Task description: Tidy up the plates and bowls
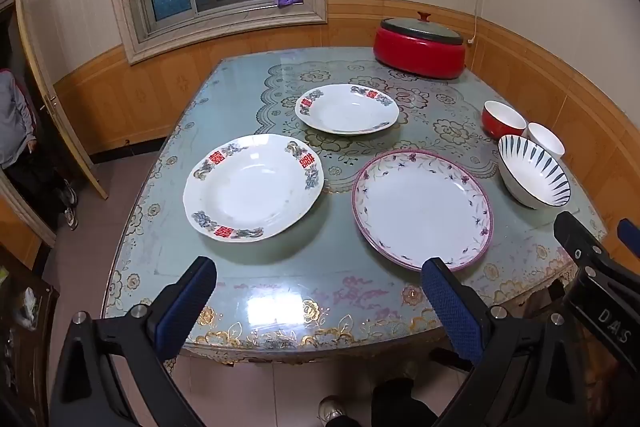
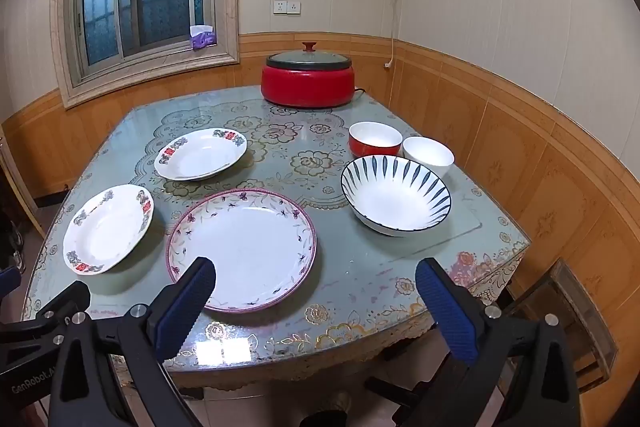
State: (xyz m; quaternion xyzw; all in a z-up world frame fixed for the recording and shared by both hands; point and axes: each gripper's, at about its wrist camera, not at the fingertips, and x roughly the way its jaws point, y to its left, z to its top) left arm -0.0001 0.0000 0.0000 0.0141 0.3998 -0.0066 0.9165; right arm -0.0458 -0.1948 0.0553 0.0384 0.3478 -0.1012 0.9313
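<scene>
Two white porcelain plates (image 1: 253,187) (image 1: 347,109) bear red double-happiness characters; we hold left gripper (image 1: 318,301) and right gripper (image 2: 316,307) spread wide, empty; "GenRobot" and "DAS" mark them.

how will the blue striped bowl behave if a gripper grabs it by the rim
The blue striped bowl looks like glazed ceramic, so probably rigid, slick and chippable. Its wide flare over a narrower base suggests it may tip if lifted by one edge. It sits close to the white bowl, so a nudge might knock them together.
</scene>
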